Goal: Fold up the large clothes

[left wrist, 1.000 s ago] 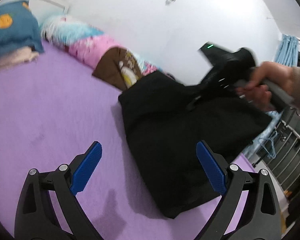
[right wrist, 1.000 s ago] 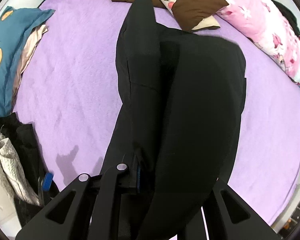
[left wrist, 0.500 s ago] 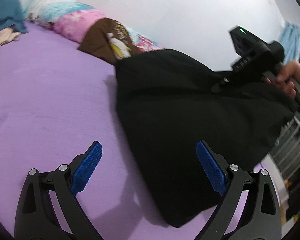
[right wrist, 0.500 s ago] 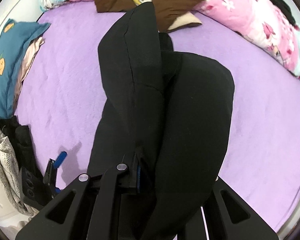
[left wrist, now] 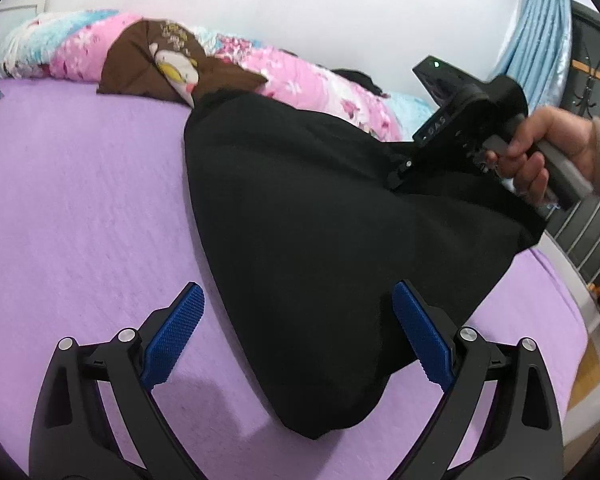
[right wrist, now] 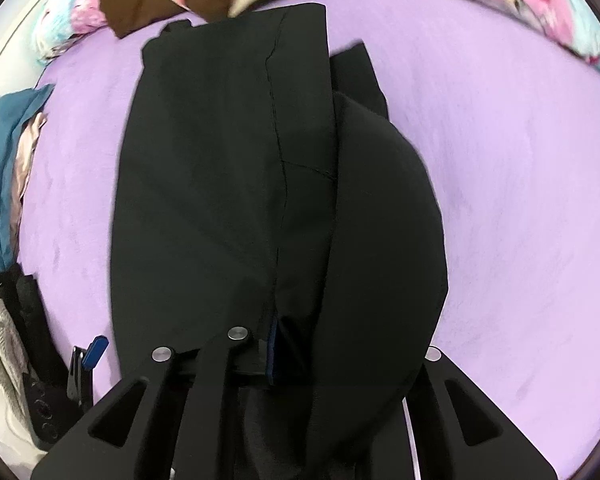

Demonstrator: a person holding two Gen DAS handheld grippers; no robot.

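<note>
I see a big black cloth garment (right wrist: 228, 184) lying on the soft purple bed cover (left wrist: 80, 208). Its far end almost touches a brown cushion with a cartoon face (left wrist: 160, 68) by the pink flowered quilt (left wrist: 300, 80). My right gripper (right wrist: 284, 356) has been opening a little just now, but black cloth is between its fingers and the near end hangs from it. A hand (left wrist: 540, 152) holds that tool. My left gripper (left wrist: 298, 332) is spread wide with nothing in it, just above the garment's near edge.
</note>
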